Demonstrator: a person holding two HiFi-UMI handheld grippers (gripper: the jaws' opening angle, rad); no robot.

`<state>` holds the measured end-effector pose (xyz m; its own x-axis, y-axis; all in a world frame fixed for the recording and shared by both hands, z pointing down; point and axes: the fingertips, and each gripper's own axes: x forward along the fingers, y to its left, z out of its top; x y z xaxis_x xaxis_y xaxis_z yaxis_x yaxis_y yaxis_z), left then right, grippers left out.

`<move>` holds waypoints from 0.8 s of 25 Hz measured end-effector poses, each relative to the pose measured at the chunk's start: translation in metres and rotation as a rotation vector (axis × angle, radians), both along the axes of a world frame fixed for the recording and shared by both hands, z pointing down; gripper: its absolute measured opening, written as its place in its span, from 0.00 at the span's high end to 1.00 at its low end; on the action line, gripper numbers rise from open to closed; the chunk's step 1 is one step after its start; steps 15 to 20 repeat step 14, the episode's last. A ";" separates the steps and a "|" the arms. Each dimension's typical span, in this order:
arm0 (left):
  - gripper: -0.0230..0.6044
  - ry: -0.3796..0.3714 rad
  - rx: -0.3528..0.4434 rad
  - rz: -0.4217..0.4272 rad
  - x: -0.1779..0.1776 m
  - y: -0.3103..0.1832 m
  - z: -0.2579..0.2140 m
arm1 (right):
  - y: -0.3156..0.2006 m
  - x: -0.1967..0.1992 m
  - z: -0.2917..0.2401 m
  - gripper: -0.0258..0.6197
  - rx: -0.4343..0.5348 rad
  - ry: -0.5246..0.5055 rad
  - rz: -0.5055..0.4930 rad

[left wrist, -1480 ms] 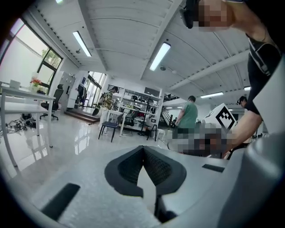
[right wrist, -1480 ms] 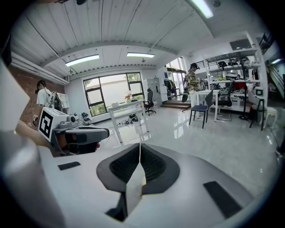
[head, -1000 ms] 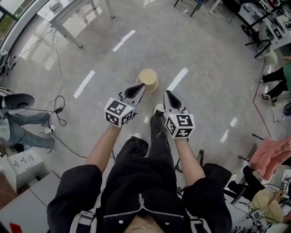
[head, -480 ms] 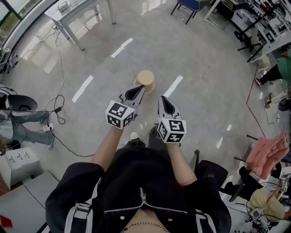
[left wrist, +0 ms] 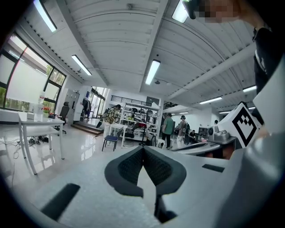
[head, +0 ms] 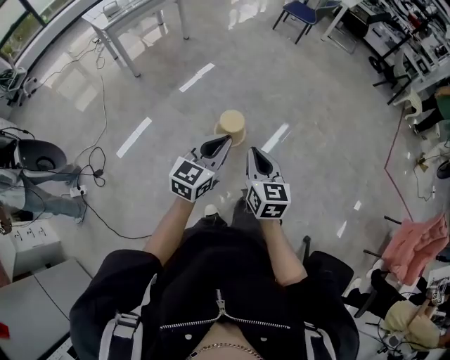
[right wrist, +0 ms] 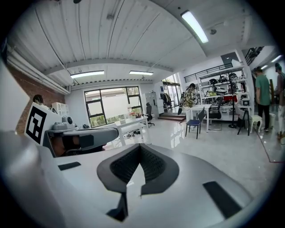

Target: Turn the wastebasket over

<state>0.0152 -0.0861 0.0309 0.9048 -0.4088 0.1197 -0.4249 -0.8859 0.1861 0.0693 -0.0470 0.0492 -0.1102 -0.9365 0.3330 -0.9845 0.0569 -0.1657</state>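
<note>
Open floor (head: 316,105) on every side of the wastebasket (head: 231,125), so there's free approach all round. Obstacles are well apart: cables (head: 98,172) far left, table (head: 126,13) and blue chair (head: 302,10) beyond.

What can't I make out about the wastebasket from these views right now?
1. Head view: the wastebasket is too small and seen from above, so whether its mouth or base faces up is unclear.
2. Left gripper view, right gripper view: both aim above it, so it is out of frame.
3. Head view: the gap between the left gripper and it cannot be judged from above.
</note>
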 end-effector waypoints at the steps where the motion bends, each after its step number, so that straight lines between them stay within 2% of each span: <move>1: 0.96 0.003 0.003 -0.003 -0.002 0.001 -0.002 | 0.001 -0.002 -0.002 0.94 0.003 0.001 -0.003; 20: 0.96 0.021 0.021 0.000 -0.006 0.005 -0.009 | 0.001 -0.014 -0.014 0.94 0.032 0.015 -0.016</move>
